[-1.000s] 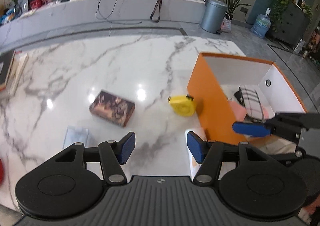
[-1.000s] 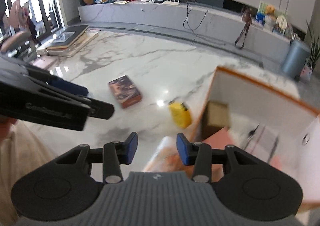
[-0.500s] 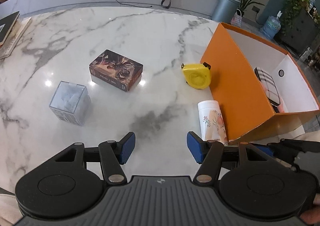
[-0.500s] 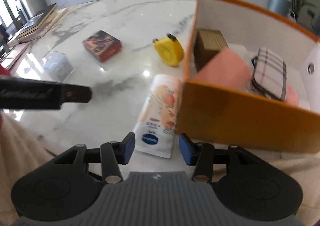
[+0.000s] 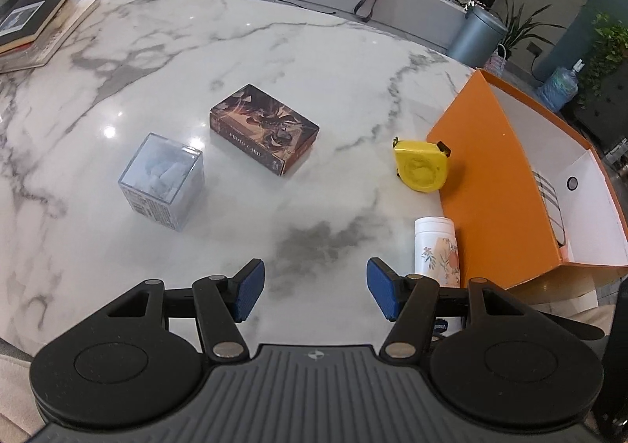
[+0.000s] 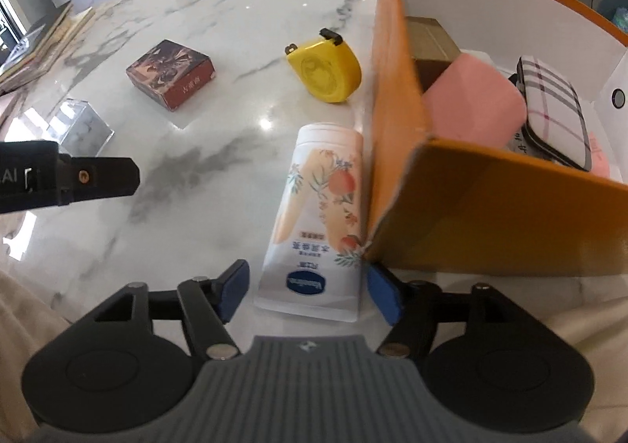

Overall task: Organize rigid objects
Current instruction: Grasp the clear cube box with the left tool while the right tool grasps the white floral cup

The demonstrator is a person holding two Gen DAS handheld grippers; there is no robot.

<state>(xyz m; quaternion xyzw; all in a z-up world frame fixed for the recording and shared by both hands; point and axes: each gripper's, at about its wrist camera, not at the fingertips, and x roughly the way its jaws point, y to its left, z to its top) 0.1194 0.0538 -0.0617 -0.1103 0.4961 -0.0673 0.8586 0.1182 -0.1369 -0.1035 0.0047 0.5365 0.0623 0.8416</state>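
On the marble table lie a dark card box [image 5: 263, 128] [image 6: 171, 74], a clear plastic cube [image 5: 163, 181] [image 6: 79, 127], a yellow tape measure [image 5: 420, 166] [image 6: 324, 70] and a white floral tube [image 5: 436, 251] [image 6: 320, 215] beside the orange box [image 5: 488, 184] [image 6: 396, 97]. The orange box holds a pink block [image 6: 473, 105], a plaid case [image 6: 555, 109] and a brown carton [image 6: 429, 37]. My left gripper [image 5: 314, 290] is open and empty above the table's near edge. My right gripper [image 6: 308, 286] is open, its fingers on either side of the tube's near end.
Stacked books [image 5: 35, 25] lie at the table's far left. A grey bin [image 5: 475, 37] and plants stand beyond the table. The left gripper's finger [image 6: 94, 178] shows at the left of the right wrist view.
Both grippers have pulled back toward the near edge of the table. The right gripper has come down around the tube's near end and its jaws have opened wider.
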